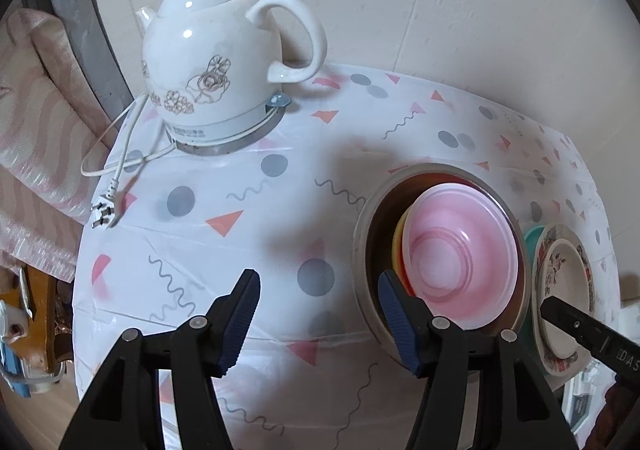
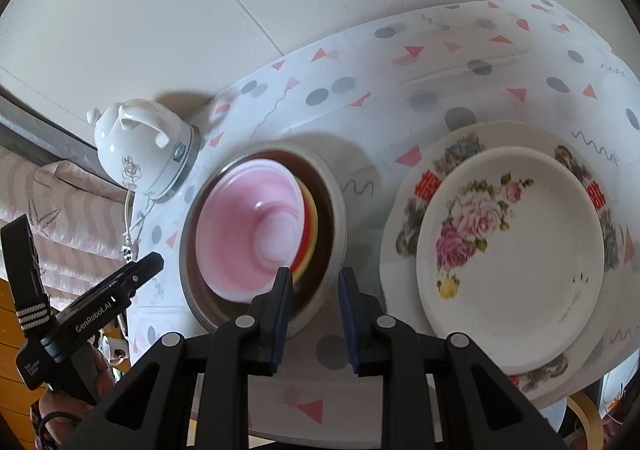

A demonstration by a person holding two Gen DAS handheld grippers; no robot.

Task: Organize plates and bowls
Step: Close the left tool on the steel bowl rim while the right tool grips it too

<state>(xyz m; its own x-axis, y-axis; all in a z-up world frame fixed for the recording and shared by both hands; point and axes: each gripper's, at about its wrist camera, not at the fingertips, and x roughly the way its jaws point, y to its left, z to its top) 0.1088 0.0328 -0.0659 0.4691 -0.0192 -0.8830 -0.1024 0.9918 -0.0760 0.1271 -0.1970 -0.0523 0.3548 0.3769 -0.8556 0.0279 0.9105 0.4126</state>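
Observation:
A pink bowl (image 1: 460, 254) sits on top of yellow and red bowls nested inside a large steel bowl (image 1: 362, 246). To its right a small floral plate (image 1: 566, 286) lies stacked on a larger patterned plate (image 1: 560, 364). My left gripper (image 1: 318, 326) is open and empty, left of and in front of the steel bowl. In the right wrist view my right gripper (image 2: 314, 324) is open and empty, between the steel bowl (image 2: 336, 209) with the pink bowl (image 2: 244, 234) and the floral plate (image 2: 508, 250) on the patterned plate (image 2: 400, 217).
A white ceramic kettle (image 1: 212, 61) with its cord and plug (image 1: 106, 209) stands at the back left of the patterned tablecloth (image 1: 240, 234). A wall runs behind the table. A striped fabric seat (image 1: 32, 153) lies off the table's left edge.

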